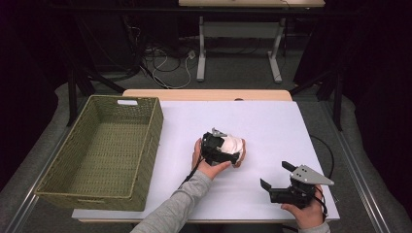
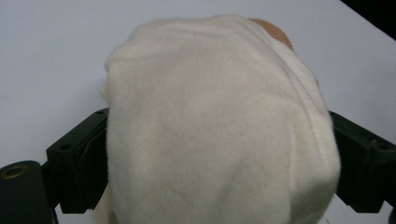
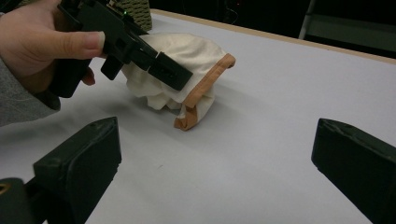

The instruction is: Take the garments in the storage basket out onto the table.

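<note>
One cream cloth bundle (image 1: 232, 145) with an orange-brown hem lies on the white counter (image 1: 272, 126), about at its middle, and it is the single loose item there. There are two grippers. Nearest the person, the right gripper (image 1: 275, 176) hovers over the counter's near right corner, its jaws wide apart with nothing between them, well apart from the bundle. Farther in, the left gripper (image 1: 228, 149) is at the bundle; its jaws stand wide on either side of the cloth, which fills the gap between them. Whether the pads press the fabric cannot be told, as the cloth drapes over their inner faces. The bundle's underside and what it may wrap are hidden, and its near end is cut off in the left gripper view. One woven basket (image 1: 104, 145) stands at the counter's left edge, well apart from the bundle. Beyond the counter, cables on the floor blur into the dark.
</note>
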`<control>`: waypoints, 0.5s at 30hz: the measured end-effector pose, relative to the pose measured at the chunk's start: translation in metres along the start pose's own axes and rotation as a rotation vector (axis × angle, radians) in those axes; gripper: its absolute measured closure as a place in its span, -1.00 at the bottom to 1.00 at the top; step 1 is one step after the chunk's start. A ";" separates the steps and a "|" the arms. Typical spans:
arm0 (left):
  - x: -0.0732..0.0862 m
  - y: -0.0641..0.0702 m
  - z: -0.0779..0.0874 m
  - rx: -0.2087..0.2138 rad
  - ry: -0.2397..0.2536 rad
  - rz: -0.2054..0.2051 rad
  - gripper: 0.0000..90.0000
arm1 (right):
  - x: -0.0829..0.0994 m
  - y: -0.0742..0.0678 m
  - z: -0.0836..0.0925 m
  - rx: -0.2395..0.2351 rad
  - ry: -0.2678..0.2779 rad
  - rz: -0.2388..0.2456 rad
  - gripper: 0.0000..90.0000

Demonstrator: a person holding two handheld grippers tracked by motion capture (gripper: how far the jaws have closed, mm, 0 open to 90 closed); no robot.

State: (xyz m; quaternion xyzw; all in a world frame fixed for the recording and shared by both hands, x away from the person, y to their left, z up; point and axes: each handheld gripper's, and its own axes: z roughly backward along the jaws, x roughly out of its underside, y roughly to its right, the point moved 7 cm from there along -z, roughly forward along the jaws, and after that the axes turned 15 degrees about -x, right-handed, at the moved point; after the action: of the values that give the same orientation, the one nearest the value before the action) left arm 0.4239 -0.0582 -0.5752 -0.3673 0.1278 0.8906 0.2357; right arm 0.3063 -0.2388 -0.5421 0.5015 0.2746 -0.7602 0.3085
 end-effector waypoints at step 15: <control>0.004 0.004 0.019 0.065 -0.003 -0.018 -0.92 | -0.005 -0.002 -0.005 -0.004 -0.003 0.003 -0.97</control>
State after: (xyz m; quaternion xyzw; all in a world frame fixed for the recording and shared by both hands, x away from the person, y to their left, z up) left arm 0.4079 -0.0530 -0.5649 -0.3591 0.1529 0.8844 0.2559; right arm 0.3092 -0.2326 -0.5392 0.5002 0.2749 -0.7600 0.3109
